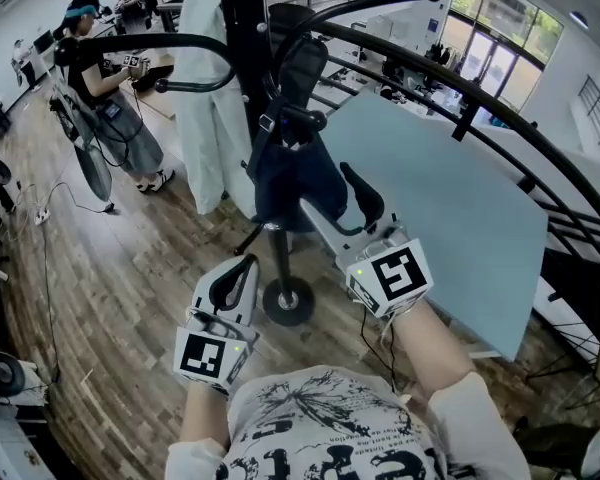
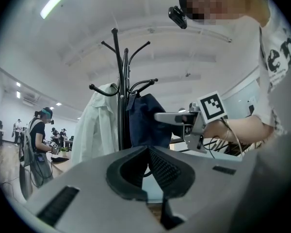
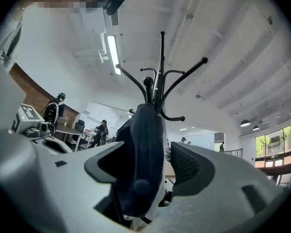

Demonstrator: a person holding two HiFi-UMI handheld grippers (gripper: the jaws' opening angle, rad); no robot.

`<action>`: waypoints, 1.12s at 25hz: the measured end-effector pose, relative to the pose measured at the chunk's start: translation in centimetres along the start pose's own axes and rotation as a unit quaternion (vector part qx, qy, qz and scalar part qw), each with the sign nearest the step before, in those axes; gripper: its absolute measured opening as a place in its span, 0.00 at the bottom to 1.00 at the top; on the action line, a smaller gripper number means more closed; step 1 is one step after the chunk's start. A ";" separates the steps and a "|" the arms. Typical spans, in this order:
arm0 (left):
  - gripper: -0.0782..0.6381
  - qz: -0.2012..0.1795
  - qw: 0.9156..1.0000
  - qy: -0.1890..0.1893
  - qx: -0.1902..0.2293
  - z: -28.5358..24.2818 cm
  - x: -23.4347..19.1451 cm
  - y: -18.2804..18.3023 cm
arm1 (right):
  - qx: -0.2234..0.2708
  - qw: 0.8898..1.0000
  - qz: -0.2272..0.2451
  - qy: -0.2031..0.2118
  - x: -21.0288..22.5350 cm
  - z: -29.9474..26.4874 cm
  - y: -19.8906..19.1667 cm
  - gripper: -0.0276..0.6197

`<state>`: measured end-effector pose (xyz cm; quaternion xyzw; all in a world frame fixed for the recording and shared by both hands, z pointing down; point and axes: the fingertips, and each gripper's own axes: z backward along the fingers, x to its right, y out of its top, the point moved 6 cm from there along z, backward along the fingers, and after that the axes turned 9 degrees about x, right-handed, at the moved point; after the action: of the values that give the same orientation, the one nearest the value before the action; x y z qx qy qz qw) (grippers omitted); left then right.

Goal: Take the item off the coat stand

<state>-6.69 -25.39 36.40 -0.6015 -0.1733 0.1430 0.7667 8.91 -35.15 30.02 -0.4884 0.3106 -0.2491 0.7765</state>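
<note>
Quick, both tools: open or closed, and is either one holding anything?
Left tool: closed, empty.
Right tool: open; the dark blue item hangs between its jaws, not gripped.

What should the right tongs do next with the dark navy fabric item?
Probably close the right tongs on the dark navy fabric item: it hangs from the black metal coat stand between the open tongs, so nothing grips it yet.
</note>
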 end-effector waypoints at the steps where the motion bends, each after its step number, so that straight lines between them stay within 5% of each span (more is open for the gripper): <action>1: 0.12 0.001 1.000 0.000 -0.001 0.1 -0.1 -0.1 | 0.002 1.000 0.004 0.000 0.1 -0.5 0.3 0.46; 7: 0.12 0.001 1.000 0.000 -0.001 0.3 -0.3 -0.2 | -0.016 1.000 0.006 -0.005 0.1 -1.8 0.8 0.20; 12: 0.12 0.004 1.000 -0.001 -0.004 0.6 -0.5 -0.1 | -0.026 0.999 -0.001 -0.021 0.1 -1.9 1.2 0.09; 28: 0.12 0.008 0.999 -0.030 -0.041 2.5 0.7 -2.6 | 0.021 0.998 0.018 -0.057 -0.2 1.6 6.5 0.06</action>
<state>-7.15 -23.52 39.53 -0.6288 -0.1976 0.1600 0.7348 10.50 -31.47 24.62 -0.4801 0.2690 -0.2132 0.8073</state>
